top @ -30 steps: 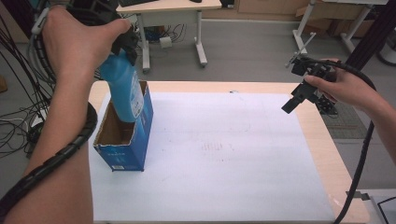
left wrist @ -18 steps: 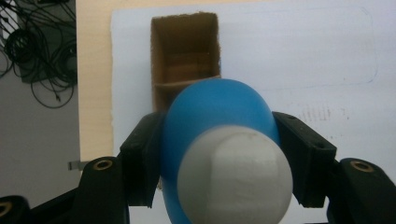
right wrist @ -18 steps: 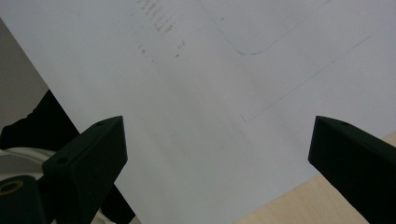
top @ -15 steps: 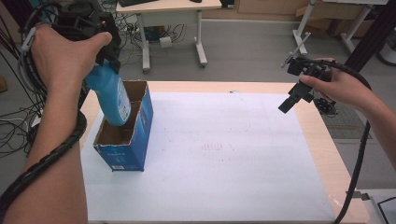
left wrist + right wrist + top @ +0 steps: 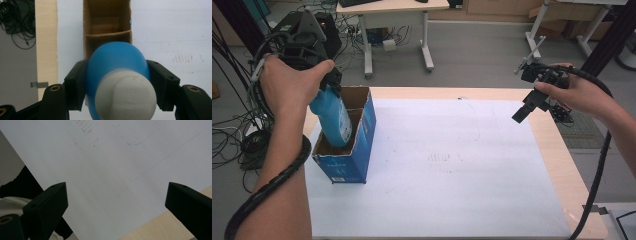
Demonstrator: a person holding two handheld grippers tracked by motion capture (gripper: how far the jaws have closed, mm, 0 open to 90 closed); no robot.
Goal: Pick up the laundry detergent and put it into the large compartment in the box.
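A blue bottle (image 5: 333,120) with a white cap (image 5: 126,96) hangs partly inside an open-topped blue cardboard box (image 5: 349,156) at the table's left. My left gripper (image 5: 329,86) is shut on the bottle's upper body, its black pads (image 5: 76,83) pressing both sides. The bottle's lower end sits below the box rim, in the nearer of the two compartments split by a cardboard divider (image 5: 108,35). My right gripper (image 5: 526,109) is held in the air over the table's right edge, open with nothing between its fingers (image 5: 47,206).
A white sheet (image 5: 452,165) with faint pen marks covers most of the wooden table (image 5: 572,175). A desk frame (image 5: 397,30) and tangled cables (image 5: 232,125) lie on the floor beyond and to the left. A thick cable (image 5: 597,165) trails from the right gripper.
My left gripper has come down with the blue bottle, lowering it from above the box into the box's opening. The right gripper has stayed in place.
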